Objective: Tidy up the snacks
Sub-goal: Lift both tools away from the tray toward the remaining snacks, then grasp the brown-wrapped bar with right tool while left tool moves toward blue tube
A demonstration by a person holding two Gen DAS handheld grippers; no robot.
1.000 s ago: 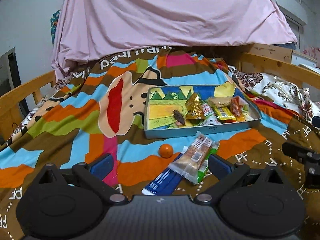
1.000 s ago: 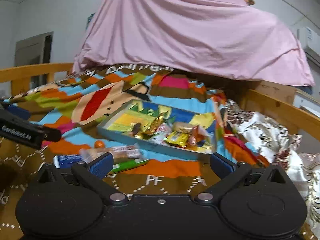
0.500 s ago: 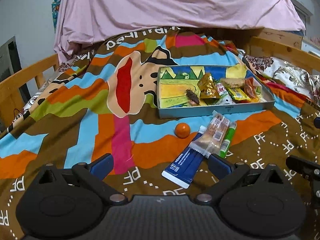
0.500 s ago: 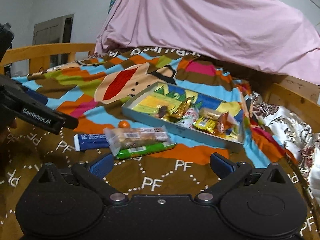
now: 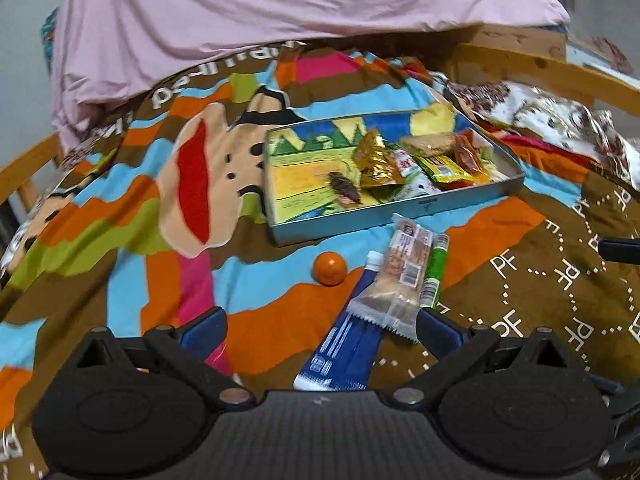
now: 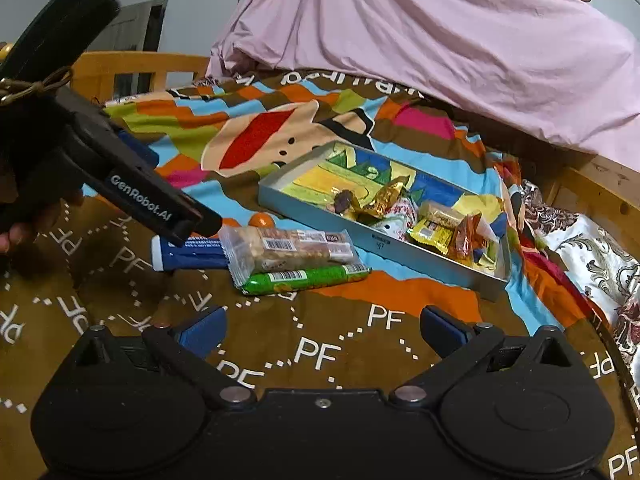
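Observation:
A grey tray with a colourful lining lies on the bedspread and holds several wrapped snacks; it also shows in the right wrist view. In front of it lie a clear-wrapped bar, a green bar, a blue packet and a small orange ball. My left gripper is open and empty, low over the blue packet. It also shows in the right wrist view, beside the blue packet. My right gripper is open and empty, short of the green bar.
A pink sheet is heaped at the far end of the bed. Wooden bed rails run along the left and right sides. A floral cloth lies at the right.
Both grippers have moved forward and down toward the loose snacks. The left gripper now reaches over the blue packet. Both stay open.

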